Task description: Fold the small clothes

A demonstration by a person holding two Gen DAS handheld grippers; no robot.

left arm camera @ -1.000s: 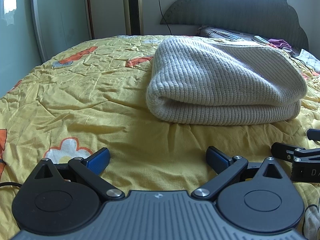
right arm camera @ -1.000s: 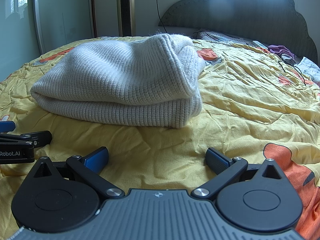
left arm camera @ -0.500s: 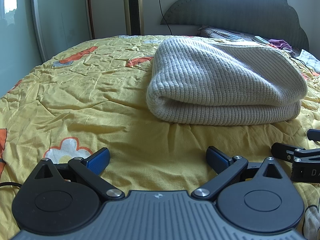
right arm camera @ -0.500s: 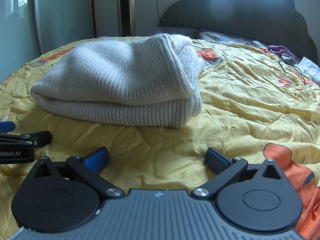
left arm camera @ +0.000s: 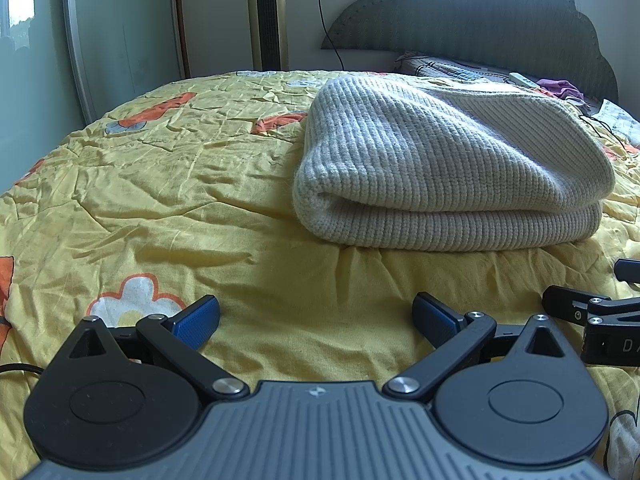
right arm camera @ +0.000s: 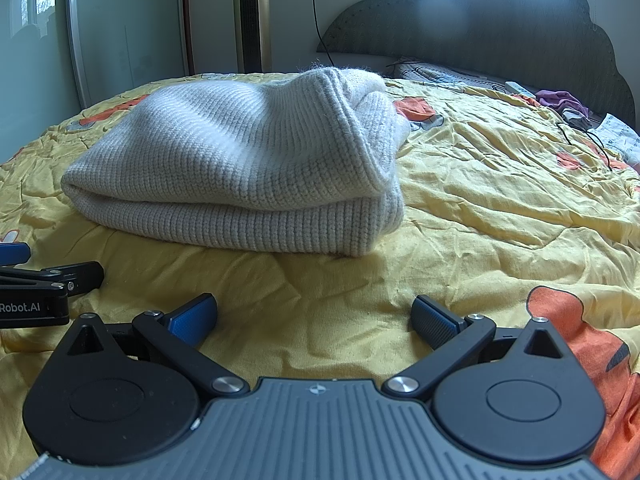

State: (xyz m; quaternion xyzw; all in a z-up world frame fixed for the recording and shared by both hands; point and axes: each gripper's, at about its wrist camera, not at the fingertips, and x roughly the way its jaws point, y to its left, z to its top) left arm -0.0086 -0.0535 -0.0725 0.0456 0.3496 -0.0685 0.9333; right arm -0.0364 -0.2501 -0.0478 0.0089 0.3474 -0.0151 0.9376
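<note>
A cream knitted sweater (left arm camera: 448, 168) lies folded in a thick bundle on the yellow bedsheet (left arm camera: 168, 200). It sits ahead and to the right in the left wrist view. In the right wrist view the sweater (right arm camera: 248, 168) is ahead and to the left. My left gripper (left arm camera: 316, 320) rests low over the sheet, open, with nothing between its blue pads. My right gripper (right arm camera: 314, 318) is also open and empty, a short way in front of the bundle. Neither touches the sweater. Each gripper shows at the other view's edge.
The yellow bedsheet (right arm camera: 500, 208) has orange flower prints and many creases. A dark padded headboard (left arm camera: 500, 20) stands behind, with pillows, a purple cloth (right arm camera: 560, 100) and a black cable (right arm camera: 584, 136) at the far right. A tower fan (left arm camera: 266, 16) and a mirrored door (left arm camera: 120, 32) stand beyond the bed.
</note>
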